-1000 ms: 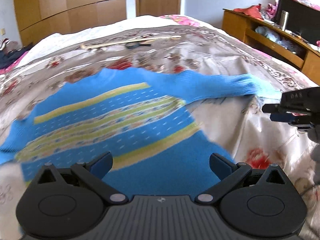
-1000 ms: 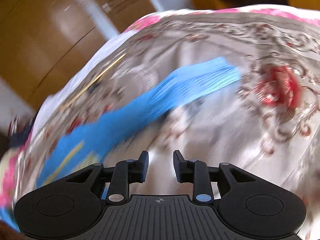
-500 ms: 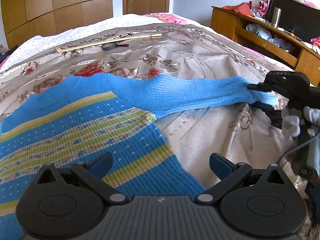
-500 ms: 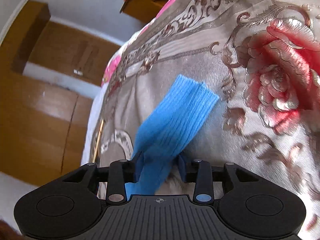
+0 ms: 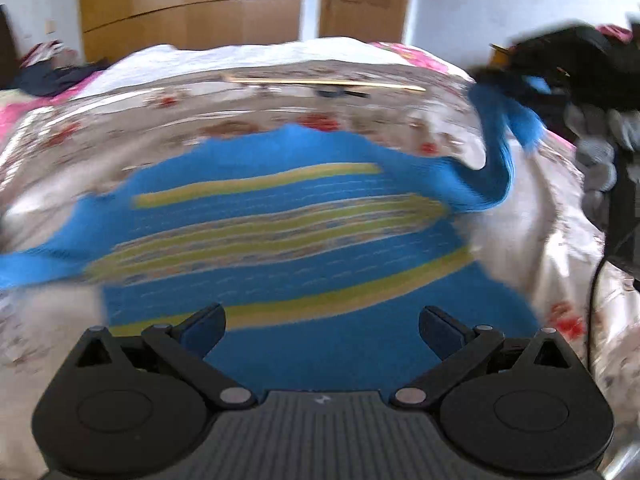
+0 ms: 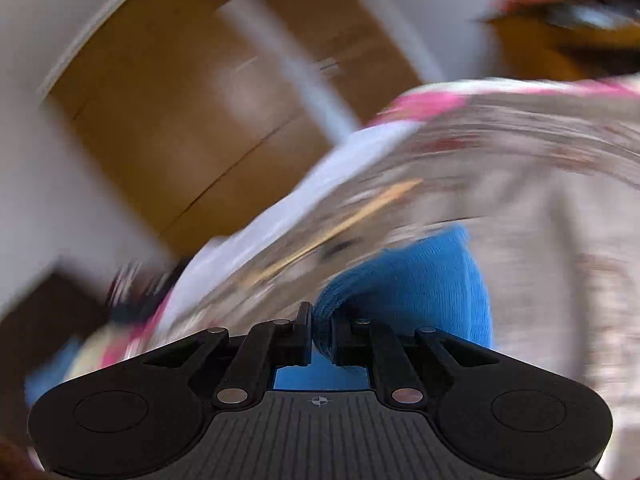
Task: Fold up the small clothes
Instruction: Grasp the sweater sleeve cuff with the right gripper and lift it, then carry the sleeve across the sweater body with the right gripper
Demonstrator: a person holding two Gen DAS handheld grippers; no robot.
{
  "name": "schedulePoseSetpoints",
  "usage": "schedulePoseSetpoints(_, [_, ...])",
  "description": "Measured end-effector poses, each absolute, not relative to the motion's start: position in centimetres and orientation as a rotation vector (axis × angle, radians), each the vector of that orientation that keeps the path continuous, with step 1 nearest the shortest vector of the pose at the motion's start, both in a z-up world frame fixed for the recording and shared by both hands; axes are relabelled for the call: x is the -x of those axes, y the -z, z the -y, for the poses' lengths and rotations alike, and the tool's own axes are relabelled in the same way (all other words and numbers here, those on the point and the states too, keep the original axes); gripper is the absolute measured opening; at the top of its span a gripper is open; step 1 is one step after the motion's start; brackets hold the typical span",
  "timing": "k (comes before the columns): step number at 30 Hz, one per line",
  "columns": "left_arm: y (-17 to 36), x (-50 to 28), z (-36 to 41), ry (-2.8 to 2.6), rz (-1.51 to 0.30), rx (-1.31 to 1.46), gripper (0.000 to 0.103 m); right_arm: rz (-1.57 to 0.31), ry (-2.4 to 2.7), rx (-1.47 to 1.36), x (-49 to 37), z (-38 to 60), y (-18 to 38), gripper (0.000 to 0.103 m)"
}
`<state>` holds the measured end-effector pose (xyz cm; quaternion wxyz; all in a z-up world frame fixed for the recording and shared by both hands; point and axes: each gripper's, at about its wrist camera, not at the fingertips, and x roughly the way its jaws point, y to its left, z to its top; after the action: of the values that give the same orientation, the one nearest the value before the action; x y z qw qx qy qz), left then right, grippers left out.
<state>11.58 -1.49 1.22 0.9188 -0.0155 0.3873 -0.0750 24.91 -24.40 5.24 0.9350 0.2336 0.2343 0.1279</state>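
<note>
**Right sleeve lifted for the first fold**

The blue striped sweater (image 5: 288,240) lies spread flat on the floral bedspread (image 5: 100,128), filling the middle of the left wrist view, its body crossed by yellow-green bands. Its right sleeve (image 5: 496,148) rises off the bed toward the upper right of that frame, where the right gripper (image 5: 532,80) has it by the cuff end. In the right wrist view the same sleeve (image 6: 420,280) bunches up just above the right gripper (image 6: 320,336), whose jaws are closing on the knit, the blue fabric pinched between the pads and showing below them too. The left gripper (image 5: 320,328) hovers at the lower centre of its own frame with its jaws spread wide and nothing between them, over the sweater's hem area. Both views are streaked with motion blur, so fine detail is lost. A long wooden stick (image 5: 324,82) lies across the far part of the bed, well apart from the sweater.

The step in hand appears to be folding the right sleeve across the body. The next move likely calls for carrying the cuff over toward the striped middle and laying it flat without dragging the shoulder along; the free left gripper could steady the body if the knit starts to slide
</note>
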Motion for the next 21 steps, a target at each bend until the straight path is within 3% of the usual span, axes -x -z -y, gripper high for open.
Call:
schedulePoseSetpoints(3, [-1.0, -9.8, -2.1, 0.096, -0.777, 0.05, 0.103, -0.505, -0.421, -0.185, -24.8, 14.0, -4.4, 0.009])
schedulePoseSetpoints(8, [0.3, -8.3, -5.6, -0.003, -0.764, 0.048, 0.103, -0.605, -0.517, 0.215, -24.0, 3.0, 1.8, 0.009])
schedulePoseSetpoints(17, [1.4, -8.2, -6.8, 0.056, -0.772, 0.073, 0.103, -0.627, -0.52, 0.339, -23.4, 1.3, 3.0, 0.016])
schedulePoseSetpoints(21, [1.3, -7.9, -7.6, 0.058, -0.77, 0.119, 0.103, -0.599, -0.526, 0.375, -23.7, -0.1, 2.7, 0.03])
